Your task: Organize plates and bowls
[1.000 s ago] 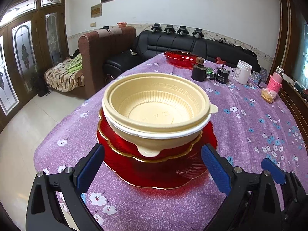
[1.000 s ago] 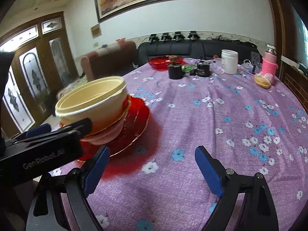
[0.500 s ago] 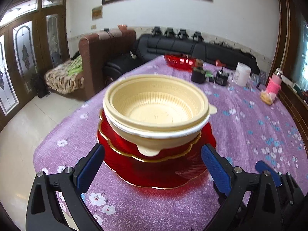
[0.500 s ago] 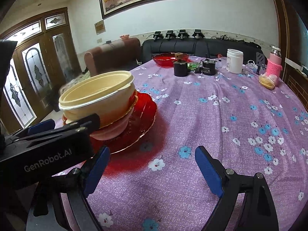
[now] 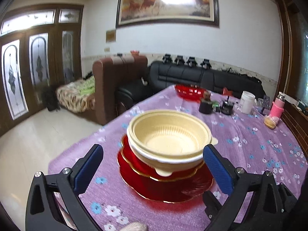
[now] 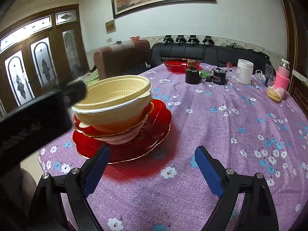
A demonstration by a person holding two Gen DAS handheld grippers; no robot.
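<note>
A stack stands near the table's left front corner: a wide red plate (image 5: 173, 188) (image 6: 159, 127) at the bottom, a smaller gold-rimmed red dish (image 5: 134, 154) (image 6: 92, 129) on it, and nested cream plastic bowls (image 5: 169, 134) (image 6: 115, 98) on top. My left gripper (image 5: 153, 167) is open, its blue fingers apart on either side of the stack and back from it, holding nothing. My right gripper (image 6: 152, 167) is open too, over the cloth just right of the stack. The left gripper's black body (image 6: 34, 119) hides the stack's left side in the right wrist view.
A red glass bowl (image 5: 189, 92) (image 6: 177, 65) sits at the table's far end, with a black cup (image 6: 192, 75), a black jar (image 6: 218, 77), a white tub (image 6: 244, 71), a pink bottle (image 6: 282, 75) and a bagged bun (image 6: 276, 94). Purple flowered cloth (image 6: 231, 134) covers the table. Sofas stand behind.
Both grippers have pulled back and tilted up from the stack, which now looks smaller and farther. The stack has not moved. Both stay open.
</note>
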